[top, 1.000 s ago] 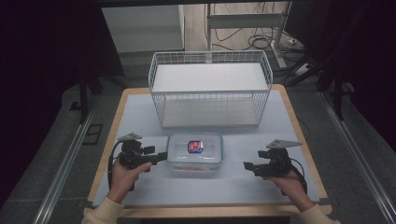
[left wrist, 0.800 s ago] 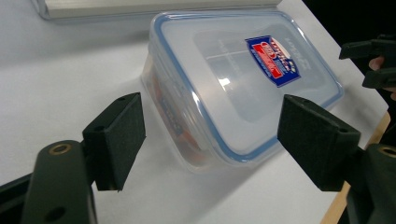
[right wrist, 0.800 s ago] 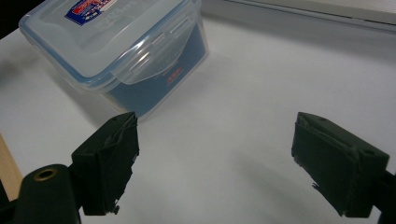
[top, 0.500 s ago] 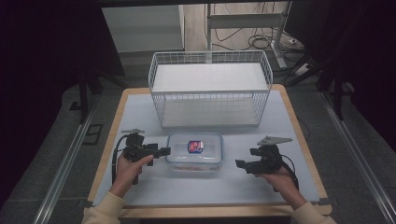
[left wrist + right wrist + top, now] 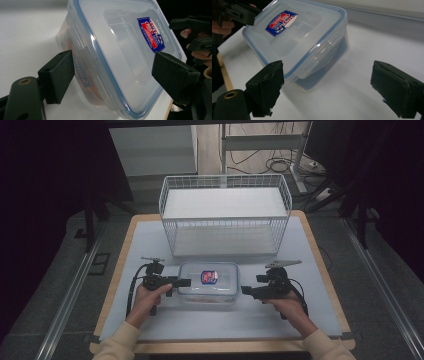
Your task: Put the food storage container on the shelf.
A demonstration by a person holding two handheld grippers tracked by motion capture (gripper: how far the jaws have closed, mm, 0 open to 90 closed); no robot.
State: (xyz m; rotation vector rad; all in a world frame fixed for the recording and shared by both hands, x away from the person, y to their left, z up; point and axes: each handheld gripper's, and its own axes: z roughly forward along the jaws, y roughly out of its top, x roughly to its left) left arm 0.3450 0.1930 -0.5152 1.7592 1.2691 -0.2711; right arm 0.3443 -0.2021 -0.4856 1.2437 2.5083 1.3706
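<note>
A clear plastic box with a blue-rimmed lid and a red-blue label (image 5: 208, 280) lies on the white mat, in front of the wire basket. My left gripper (image 5: 181, 282) is at the box's left end, held by a hand. In the left gripper view its jaws stand open on either side of that end of the box (image 5: 120, 50), with the left pad (image 5: 60, 75) close to the side wall. My right gripper (image 5: 246, 290) is open just off the box's right end. In the right gripper view the box's near corner (image 5: 294, 42) lies just beyond the left pad (image 5: 265, 87).
A white wire basket (image 5: 225, 215) stands at the back of the mat, right behind the box. The white mat (image 5: 145, 245) covers a wooden table with edges near both forearms. Dark floor, rails and cables surround the table.
Both grippers have moved inward toward the box: the left one to the right up to its left end, the right one to the left close to its right end. The box has not moved.
</note>
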